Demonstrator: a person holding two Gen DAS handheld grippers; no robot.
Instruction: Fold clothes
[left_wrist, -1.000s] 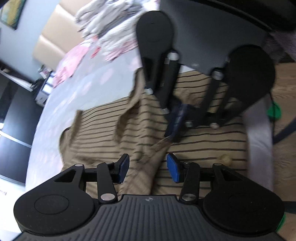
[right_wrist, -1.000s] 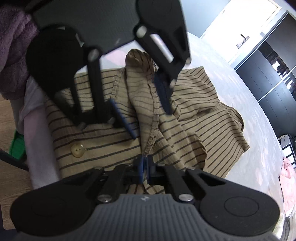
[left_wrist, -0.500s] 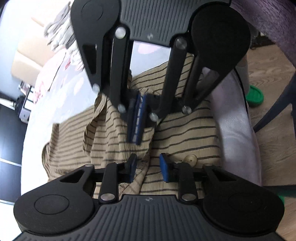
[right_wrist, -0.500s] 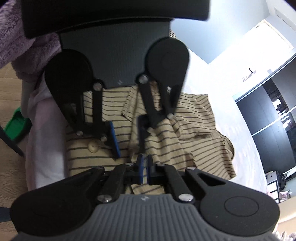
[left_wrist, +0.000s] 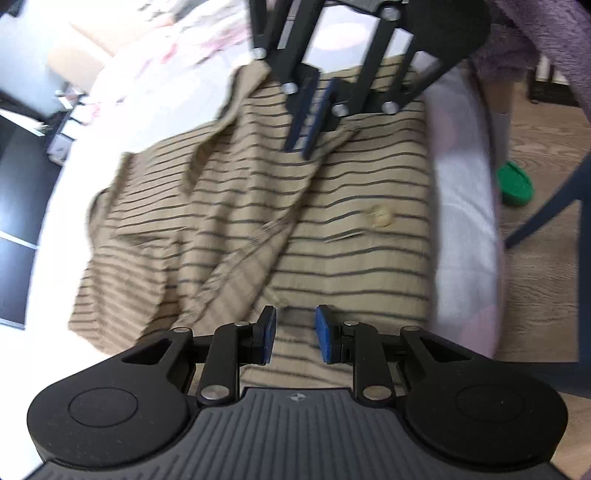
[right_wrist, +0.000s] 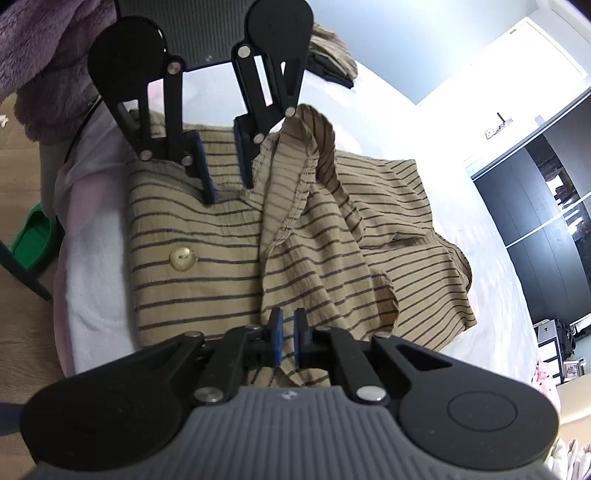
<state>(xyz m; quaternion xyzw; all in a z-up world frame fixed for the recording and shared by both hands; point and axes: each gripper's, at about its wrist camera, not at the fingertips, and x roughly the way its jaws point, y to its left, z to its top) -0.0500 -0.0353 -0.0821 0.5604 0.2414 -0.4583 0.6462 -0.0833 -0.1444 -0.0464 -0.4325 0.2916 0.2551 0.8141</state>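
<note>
Now the left gripper (left_wrist: 294, 334) has narrowed to a small gap and dropped low over the striped shirt (right_wrist: 229, 266), its pads bare, nothing between them. The right gripper (right_wrist: 288, 339) – jaws nearly together – seems pinched on the placket edge near the button (right_wrist: 182, 259). So 2 grips look close to ready. White bed (right_wrist: 92, 295) lies beyond – open room there, but the mattress edge and floor sit just beside the shirt.

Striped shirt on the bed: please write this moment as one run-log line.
task: fold clothes | striped shirt: crumpled on bed | left tongs: open, over shirt | right tongs: shut on shirt fold
</note>
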